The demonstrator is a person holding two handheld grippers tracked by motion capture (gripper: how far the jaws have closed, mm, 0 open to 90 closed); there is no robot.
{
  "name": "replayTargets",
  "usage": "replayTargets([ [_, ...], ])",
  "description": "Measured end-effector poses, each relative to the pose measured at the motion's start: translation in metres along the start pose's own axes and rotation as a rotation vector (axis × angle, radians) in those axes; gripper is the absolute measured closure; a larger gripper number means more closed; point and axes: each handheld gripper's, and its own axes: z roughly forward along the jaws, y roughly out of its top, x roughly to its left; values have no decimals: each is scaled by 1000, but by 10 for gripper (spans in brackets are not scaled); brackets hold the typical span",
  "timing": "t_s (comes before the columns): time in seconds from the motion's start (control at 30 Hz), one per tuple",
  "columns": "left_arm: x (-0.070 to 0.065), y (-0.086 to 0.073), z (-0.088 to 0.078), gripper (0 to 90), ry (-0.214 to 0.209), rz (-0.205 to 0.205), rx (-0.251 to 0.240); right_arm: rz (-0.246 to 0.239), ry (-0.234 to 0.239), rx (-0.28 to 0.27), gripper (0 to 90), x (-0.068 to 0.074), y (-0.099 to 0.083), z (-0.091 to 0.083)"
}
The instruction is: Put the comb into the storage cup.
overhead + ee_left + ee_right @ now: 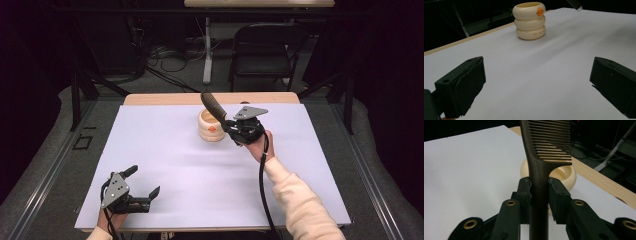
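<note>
Right gripper view showed the right gripper (540, 192) clamped on the handle of a brown comb (549, 147), held just above the cream ringed holder (571, 176) near the table's (165, 150) far edge. To seat it well, the comb likely needed centring over the mouth before lowering. The left gripper (536, 82) rested wide open and empty; the holder's inside was hidden.

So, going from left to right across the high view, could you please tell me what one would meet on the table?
Left gripper, open → cream ribbed ring-stacked cup → right gripper, shut on the dark brown plastic comb rising above the cup.
</note>
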Motion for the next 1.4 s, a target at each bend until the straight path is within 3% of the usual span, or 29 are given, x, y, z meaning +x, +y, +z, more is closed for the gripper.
replayTargets([
  [1.4, 0, 0, 0, 4, 0, -1, 0, -6, -20, -27, 721, -8, 27, 9],
])
